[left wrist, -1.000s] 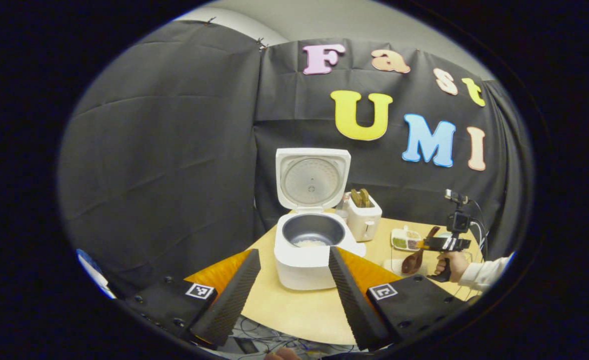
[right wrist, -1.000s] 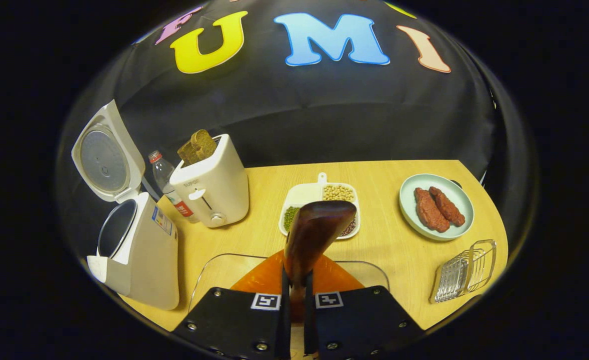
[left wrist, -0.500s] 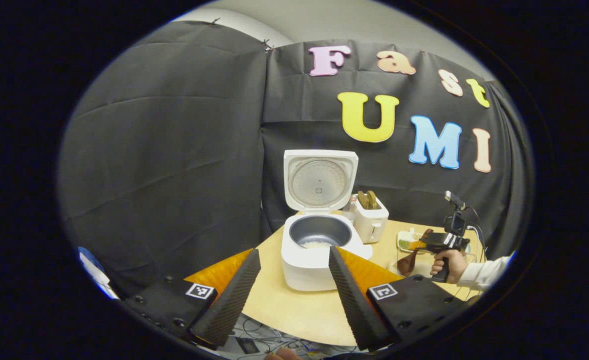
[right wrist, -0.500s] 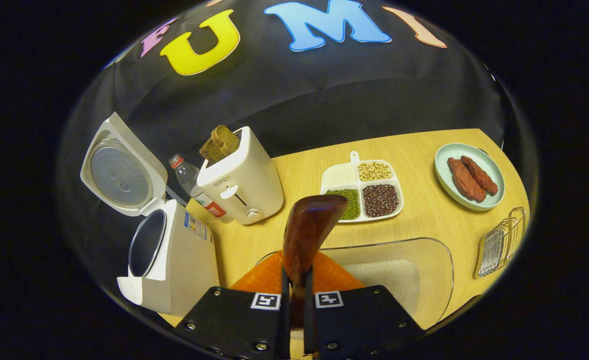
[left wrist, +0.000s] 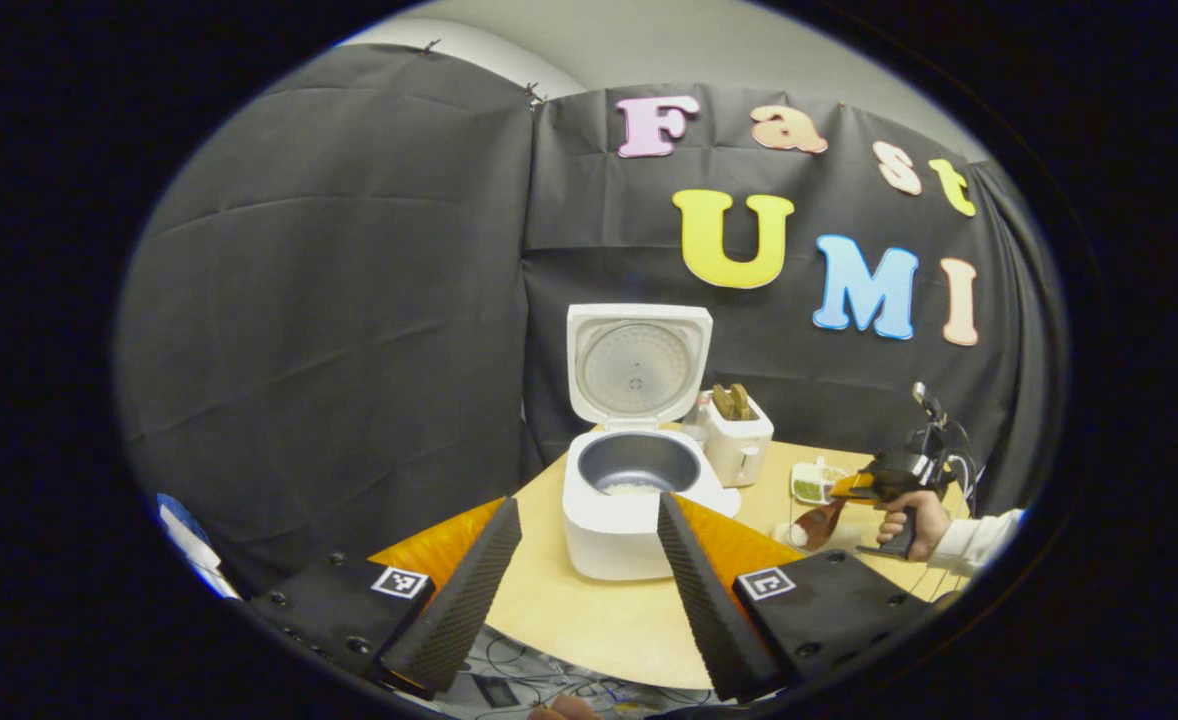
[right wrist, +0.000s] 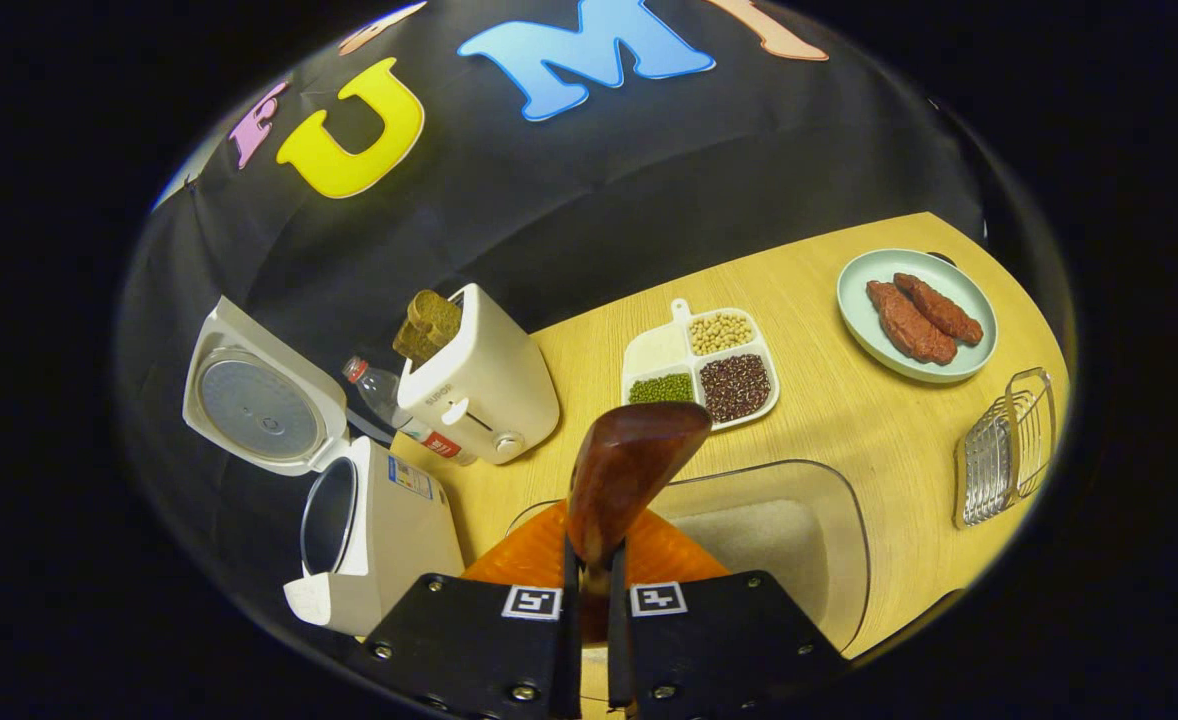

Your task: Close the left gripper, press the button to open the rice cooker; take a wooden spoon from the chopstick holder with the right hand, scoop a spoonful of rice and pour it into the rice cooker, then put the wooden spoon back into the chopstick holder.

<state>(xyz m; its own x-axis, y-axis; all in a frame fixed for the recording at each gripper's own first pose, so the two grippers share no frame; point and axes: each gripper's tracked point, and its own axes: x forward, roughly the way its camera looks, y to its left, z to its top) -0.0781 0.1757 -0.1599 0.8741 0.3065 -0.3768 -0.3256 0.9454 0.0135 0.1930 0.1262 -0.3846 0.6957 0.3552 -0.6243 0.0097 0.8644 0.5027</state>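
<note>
**Spoon clamped in right gripper above rice tray; cooker lid up**

Right gripper view: the right gripper [right wrist: 589,590] has its two fingers drawn in tight on the handle of the wooden spoon [right wrist: 624,470], one finger on each side. The spoon bowl points forward and up, hanging over the near rim of a clear tray of rice [right wrist: 779,540]. Whether any rice lies in the spoon bowl cannot be told, as its back faces the camera.

The rice cooker [right wrist: 369,520] stands at the left on the wooden table [right wrist: 849,420], lid [right wrist: 259,405] swung fully open, inner pot in view at a steep angle. Just beside it are a water bottle [right wrist: 384,395] and a white toaster [right wrist: 484,385] with two brown slices poking out of the top. Beyond the spoon sits a four-part dish [right wrist: 699,365] with white, yellow, green and dark red grains. Far right: a pale green plate [right wrist: 914,315] carrying two reddish pieces, and near it a clear ribbed rack [right wrist: 1009,445].

Left gripper view: the left gripper [left wrist: 584,570] is held back from the table edge, fingers spread wide with nothing between them. The cooker is centred between the fingertips, a little rice pale at the bottom of the pot. At far right a hand [left wrist: 909,515] in a white sleeve holds the other gripper, spoon angled downward.
</note>
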